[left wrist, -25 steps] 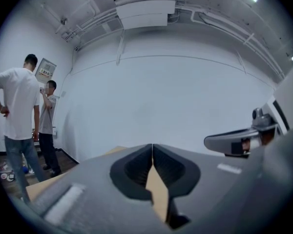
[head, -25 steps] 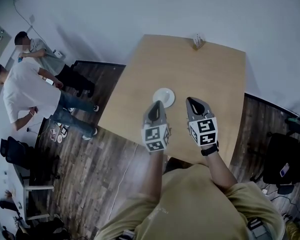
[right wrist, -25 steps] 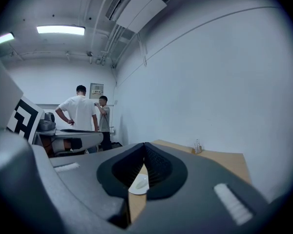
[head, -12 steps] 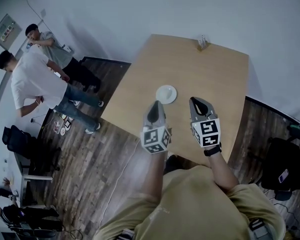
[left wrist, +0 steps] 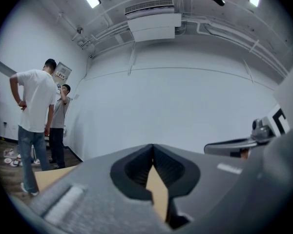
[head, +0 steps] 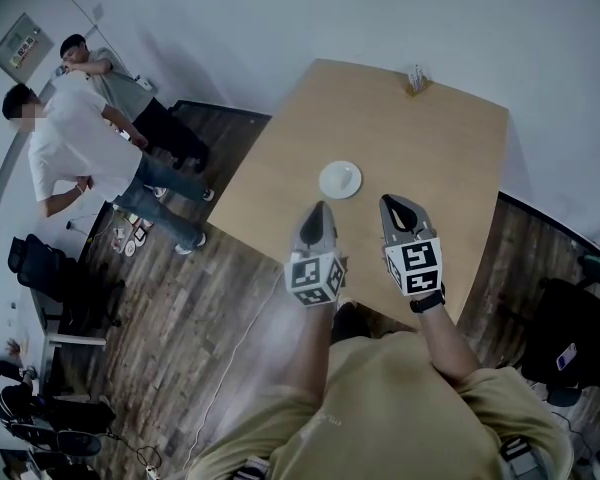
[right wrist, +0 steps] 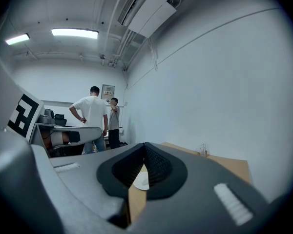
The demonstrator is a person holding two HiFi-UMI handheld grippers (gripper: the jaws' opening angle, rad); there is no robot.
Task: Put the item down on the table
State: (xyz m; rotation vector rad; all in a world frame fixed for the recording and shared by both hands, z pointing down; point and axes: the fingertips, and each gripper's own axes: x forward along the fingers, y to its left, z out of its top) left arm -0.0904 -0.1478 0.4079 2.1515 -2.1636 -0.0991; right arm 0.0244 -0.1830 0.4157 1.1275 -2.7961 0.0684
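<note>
A small white plate (head: 340, 179) lies alone on the light wooden table (head: 440, 158), toward its near half. Both grippers hang side by side just on my side of the plate, above the table's near edge, pointing roughly level. My left gripper (head: 318, 208) is shut with nothing between its jaws; in the left gripper view its tips (left wrist: 153, 146) meet against the white wall. My right gripper (head: 389, 201) is also shut and empty. In the right gripper view the plate (right wrist: 142, 182) shows below the joined tips (right wrist: 144, 144). No item is held in either gripper.
A small holder (head: 417, 80) stands at the table's far edge, close to the white wall. Two people (head: 75, 158) stand on the dark wood floor to the left. Dark chairs (head: 50, 273) sit at far left, another chair (head: 570, 328) at right.
Both grippers have drawn back a little from the plate, so a gap now shows between it and the left tip. Both stayed shut. The two people have shifted in view.
</note>
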